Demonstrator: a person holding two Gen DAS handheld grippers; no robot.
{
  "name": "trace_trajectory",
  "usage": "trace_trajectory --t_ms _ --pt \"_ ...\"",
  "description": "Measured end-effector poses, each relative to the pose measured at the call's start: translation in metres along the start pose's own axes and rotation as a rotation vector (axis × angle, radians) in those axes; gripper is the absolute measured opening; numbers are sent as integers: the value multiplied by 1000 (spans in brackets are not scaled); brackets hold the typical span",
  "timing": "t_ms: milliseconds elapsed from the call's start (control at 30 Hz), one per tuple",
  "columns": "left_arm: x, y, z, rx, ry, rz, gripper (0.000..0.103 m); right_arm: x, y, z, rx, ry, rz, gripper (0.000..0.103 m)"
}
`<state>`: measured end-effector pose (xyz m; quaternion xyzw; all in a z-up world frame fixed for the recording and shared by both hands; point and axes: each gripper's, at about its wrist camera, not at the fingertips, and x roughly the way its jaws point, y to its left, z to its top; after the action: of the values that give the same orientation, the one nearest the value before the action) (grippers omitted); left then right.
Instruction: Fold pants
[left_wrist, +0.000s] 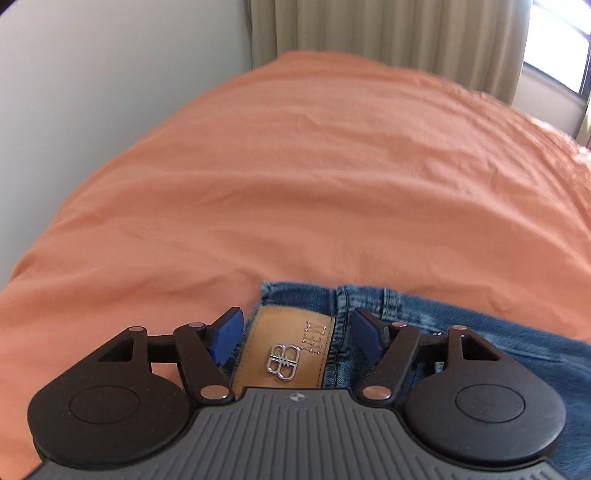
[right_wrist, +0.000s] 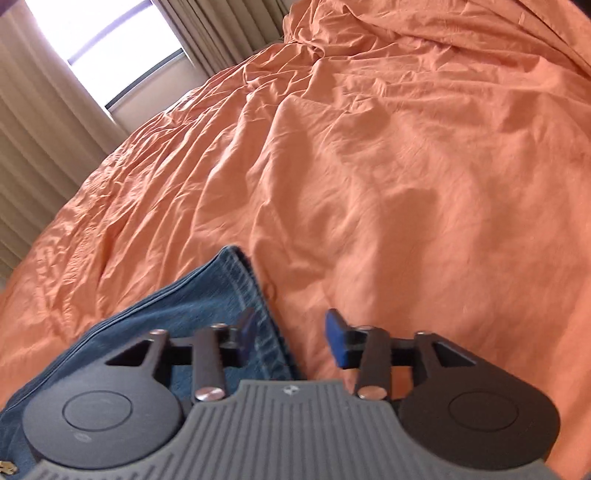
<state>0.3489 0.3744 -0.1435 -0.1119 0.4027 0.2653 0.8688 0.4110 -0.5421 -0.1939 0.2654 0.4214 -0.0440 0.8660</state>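
Note:
Blue jeans (left_wrist: 424, 310) lie on an orange bed sheet (left_wrist: 295, 177). In the left wrist view their waistband shows, with a tan leather patch (left_wrist: 291, 343) that carries a metal logo. My left gripper (left_wrist: 295, 336) is open, its blue pads (left_wrist: 225, 338) standing on either side of the patch and not pressing it. In the right wrist view a stitched edge of the jeans (right_wrist: 207, 295) runs in from the lower left. My right gripper (right_wrist: 291, 334) is open over that edge, one finger above denim, the other above the sheet (right_wrist: 406, 184).
A pale wall (left_wrist: 92, 92) borders the bed on the left. Beige curtains (left_wrist: 388, 33) and a bright window (left_wrist: 554, 44) stand beyond the far edge of the bed. The sheet is bunched into a rumpled heap (right_wrist: 443, 37) at the far right.

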Motion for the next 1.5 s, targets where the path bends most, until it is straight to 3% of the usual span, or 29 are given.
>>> trace_trajectory --t_ms 133,233,267,367,400,533,633,867,1033,1100,1167,1333,1500 --pt "-37 4 3 29 -29 -39 79 -6 -14 -22 117 54 14 48" --pt "-62 5 3 41 -19 -68 79 -4 -22 -36 205 67 54 39" --pt "-70 4 2 49 -11 -74 78 -5 -21 -39 212 65 53 21" --pt "-101 -1 -3 106 1 -96 77 -12 -8 -40 116 -7 -48 4" --pt "-111 -3 -5 130 2 -103 77 -11 -4 -39 106 -10 -75 4" --pt "-151 -12 -18 266 6 -162 76 -9 6 -36 91 13 -137 5" --pt "-182 -14 -33 389 0 -175 76 -25 13 -35 48 21 -157 14" --pt "-235 -5 -73 599 -30 -181 74 -102 30 -38 -107 27 -36 17" --pt "-287 7 -73 779 -66 -124 73 -174 55 -37 -361 94 -43 19" --pt "-310 13 -67 841 -66 -98 73 -206 67 -37 -487 135 -53 27" --pt "-326 17 -70 904 -48 -71 75 -233 79 -39 -600 171 -71 29" --pt "-328 20 -105 1069 1 -28 76 -288 96 -43 -790 260 -144 29" --pt "-286 19 -171 1217 85 -16 77 -301 93 -67 -868 284 -152 30"
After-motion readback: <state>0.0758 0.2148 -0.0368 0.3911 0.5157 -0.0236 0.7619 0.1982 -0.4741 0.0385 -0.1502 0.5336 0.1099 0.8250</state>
